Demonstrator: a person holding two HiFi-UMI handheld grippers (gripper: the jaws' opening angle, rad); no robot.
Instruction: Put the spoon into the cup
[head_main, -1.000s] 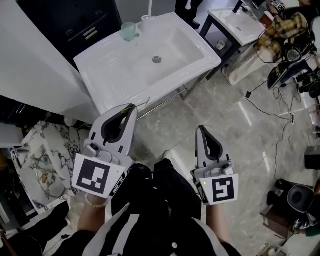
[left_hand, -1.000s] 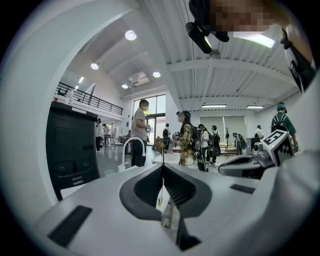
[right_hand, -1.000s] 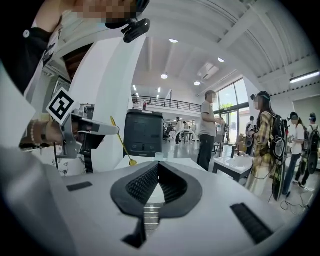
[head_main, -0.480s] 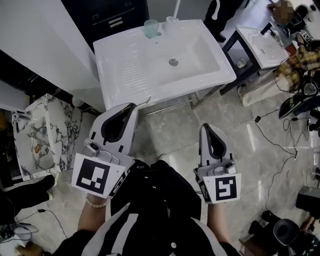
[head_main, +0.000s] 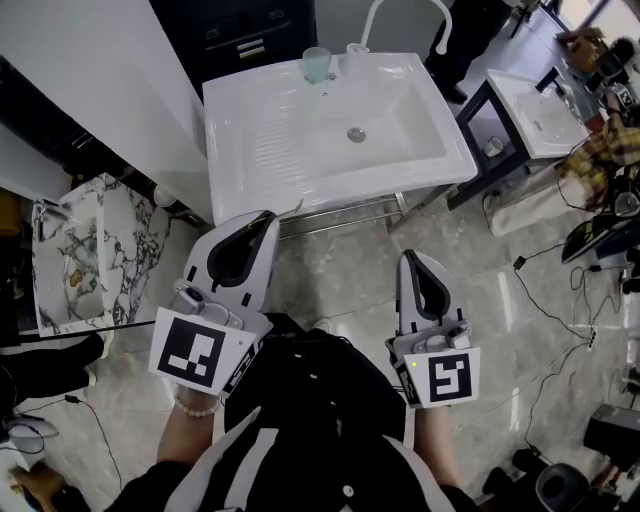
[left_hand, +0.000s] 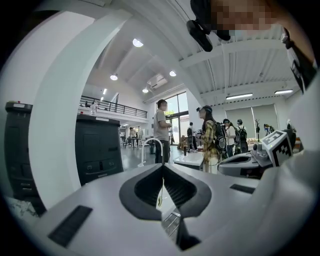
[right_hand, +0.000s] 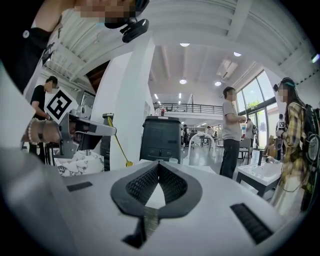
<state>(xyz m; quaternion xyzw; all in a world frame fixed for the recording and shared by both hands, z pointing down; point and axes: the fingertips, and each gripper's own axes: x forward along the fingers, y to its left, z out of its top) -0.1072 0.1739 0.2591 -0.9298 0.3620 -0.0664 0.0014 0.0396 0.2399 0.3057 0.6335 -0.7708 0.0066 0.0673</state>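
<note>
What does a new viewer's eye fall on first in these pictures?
The big white sink at the top of the head view, with a pale green cup on its back rim. Below it, the left gripper is shut on a thin yellow spoon, the right gripper shut and empty.

Most of the spoon (head_main: 292, 206) out of sight between the left gripper's (head_main: 269, 214) fingers (head_main: 262, 268).

Head camera steeply above sink (head_main: 240, 150)
</note>
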